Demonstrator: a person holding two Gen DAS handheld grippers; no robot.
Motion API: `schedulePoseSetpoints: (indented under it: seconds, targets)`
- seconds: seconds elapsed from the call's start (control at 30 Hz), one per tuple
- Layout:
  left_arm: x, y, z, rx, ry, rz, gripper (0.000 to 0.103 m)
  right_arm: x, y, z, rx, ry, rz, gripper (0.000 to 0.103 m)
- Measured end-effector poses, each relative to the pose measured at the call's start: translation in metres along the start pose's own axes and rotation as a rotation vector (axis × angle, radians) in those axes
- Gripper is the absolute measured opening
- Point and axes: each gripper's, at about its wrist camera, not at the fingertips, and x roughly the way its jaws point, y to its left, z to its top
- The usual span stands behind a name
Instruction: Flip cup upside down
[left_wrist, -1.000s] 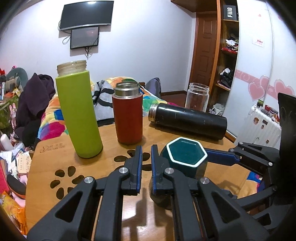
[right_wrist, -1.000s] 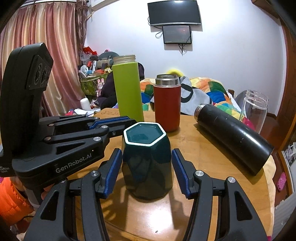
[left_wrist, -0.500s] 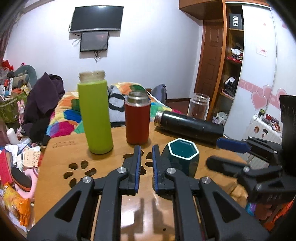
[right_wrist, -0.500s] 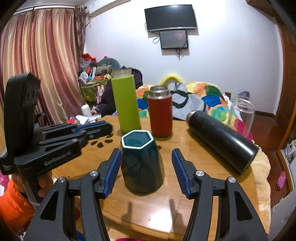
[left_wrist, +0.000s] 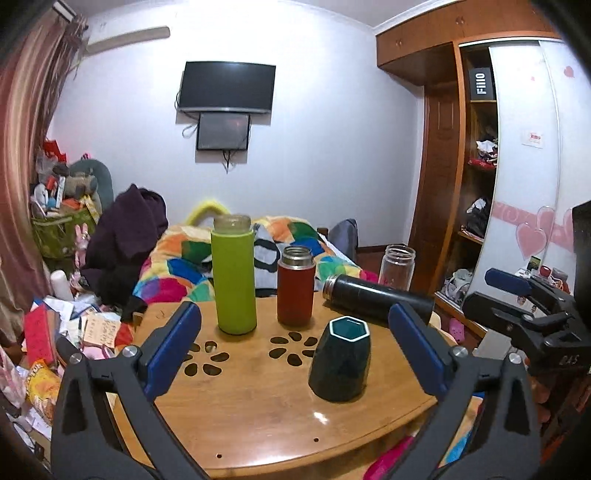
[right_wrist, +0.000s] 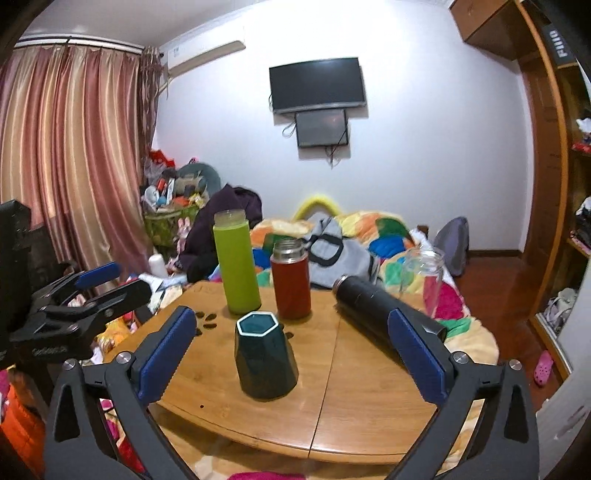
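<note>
A dark teal hexagonal cup (left_wrist: 340, 361) with a white rim stands on the round wooden table (left_wrist: 258, 417), its narrower rimmed end up. It also shows in the right wrist view (right_wrist: 265, 358). My left gripper (left_wrist: 295, 341) is wide open and empty, pulled back from the table's near edge. My right gripper (right_wrist: 291, 345) is wide open and empty too, back from the cup. Each gripper shows at the edge of the other's view, the right one (left_wrist: 517, 291) and the left one (right_wrist: 96, 284).
Behind the cup stand a green bottle (left_wrist: 233, 276) and a red flask (left_wrist: 295, 286). A black flask (left_wrist: 376, 297) lies on its side at the right, with a clear glass jar (left_wrist: 398, 267) beyond it. A bed and clutter surround the table.
Both grippers have pulled back and away from the cup and opened wide; the left was shut before. The cup stays standing on the table.
</note>
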Motion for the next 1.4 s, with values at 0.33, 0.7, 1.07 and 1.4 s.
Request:
schedulePoseSetpoints:
  seconds: [0.33,0.7,1.07,1.4]
  targets:
    - [-0.027,-0.006,-0.009,-0.024,-0.035,0.043,0.103,-0.018,0.000,-0.002,0.008,-0.010,-0.040,0.103]
    - [-0.033,-0.005,-0.016,-0.031,-0.045,0.076,0.103,-0.022,-0.001,-0.003,0.009,-0.019,-0.049,0.103]
    - [-0.032,-0.008,-0.019,-0.023,-0.037,0.081,0.103,-0.021,-0.002,-0.006,0.017,-0.014,-0.052,0.103]
    - [-0.033,-0.008,-0.019,-0.024,-0.036,0.080,0.103,-0.020,-0.003,-0.007,0.022,-0.012,-0.052,0.103]
